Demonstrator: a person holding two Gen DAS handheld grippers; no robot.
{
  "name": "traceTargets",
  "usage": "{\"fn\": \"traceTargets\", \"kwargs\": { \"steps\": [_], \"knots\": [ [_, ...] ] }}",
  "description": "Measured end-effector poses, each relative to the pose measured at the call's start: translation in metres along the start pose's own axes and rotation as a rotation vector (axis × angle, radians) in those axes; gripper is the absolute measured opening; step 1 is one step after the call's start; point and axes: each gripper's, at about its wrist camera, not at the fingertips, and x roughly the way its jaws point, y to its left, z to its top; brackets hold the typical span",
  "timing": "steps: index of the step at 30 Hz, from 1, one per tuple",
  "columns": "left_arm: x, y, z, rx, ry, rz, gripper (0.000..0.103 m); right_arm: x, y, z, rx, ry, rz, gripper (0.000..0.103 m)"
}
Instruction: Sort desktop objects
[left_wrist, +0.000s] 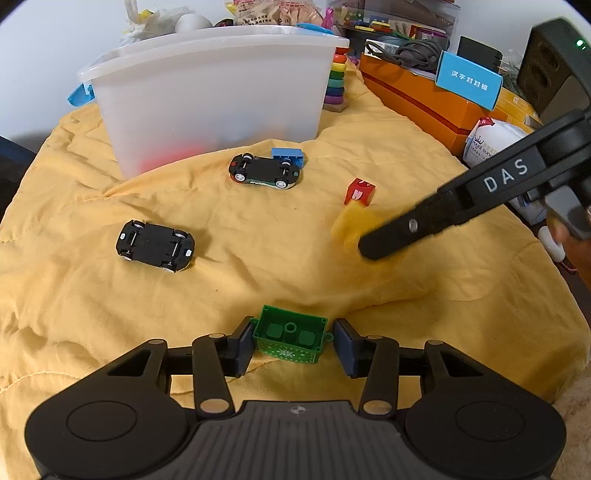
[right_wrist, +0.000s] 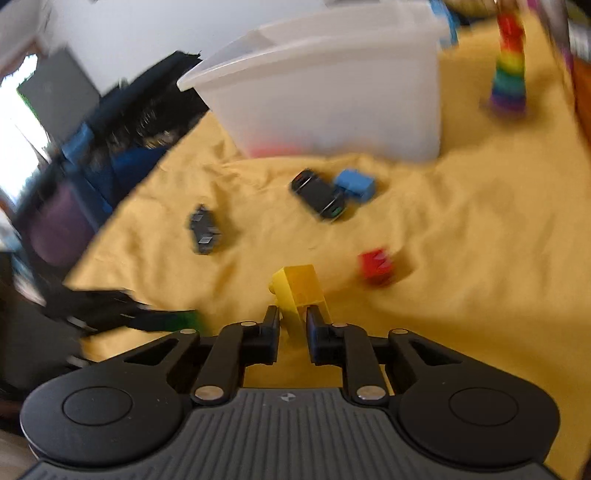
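A green toy brick (left_wrist: 290, 334) lies hollow side up on the yellow cloth (left_wrist: 258, 258), between the fingers of my left gripper (left_wrist: 295, 345). Its left pad (left_wrist: 245, 345) meets the brick, its right pad (left_wrist: 345, 349) stands a little off it, so it is open. My right gripper (right_wrist: 293, 314) is shut on a yellow brick (right_wrist: 299, 284), held tilted just above the cloth. In the left wrist view the right gripper (left_wrist: 369, 247) reaches in from the right with the blurred yellow brick (left_wrist: 351, 221) at its tip. The right wrist view is motion-blurred.
A translucent white bin (left_wrist: 207, 92) stands at the back with something red inside. Two toy cars (left_wrist: 155, 245) (left_wrist: 264, 171) lie upside down, a blue brick (left_wrist: 288, 155) behind the far one. A red block (left_wrist: 360, 192), a rainbow ring stack (left_wrist: 337, 81) and orange boxes (left_wrist: 417, 99) fill the right.
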Motion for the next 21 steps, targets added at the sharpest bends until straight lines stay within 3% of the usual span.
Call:
{"fn": "traceTargets", "kwargs": {
  "steps": [3, 7, 9, 15, 21],
  "knots": [
    [0.0, 0.0, 0.0, 0.001, 0.0, 0.001, 0.05, 0.008, -0.011, -0.007, 0.133, 0.049, 0.088, 0.018],
    [0.0, -0.001, 0.001, -0.001, 0.001, 0.001, 0.051, 0.01, -0.029, -0.012, 0.232, 0.033, 0.074, 0.023],
    [0.0, 0.0, 0.0, 0.0, 0.001, 0.001, 0.051, 0.005, -0.029, -0.01, 0.205, 0.003, 0.015, 0.035],
    [0.0, 0.0, 0.002, -0.006, -0.002, 0.0, 0.051, 0.0, -0.019, -0.01, 0.048, -0.035, -0.147, 0.036],
    [-0.001, 0.0, 0.001, -0.002, -0.006, 0.003, 0.051, -0.013, -0.01, -0.01, -0.045, -0.09, -0.219, 0.036]
  ]
}}
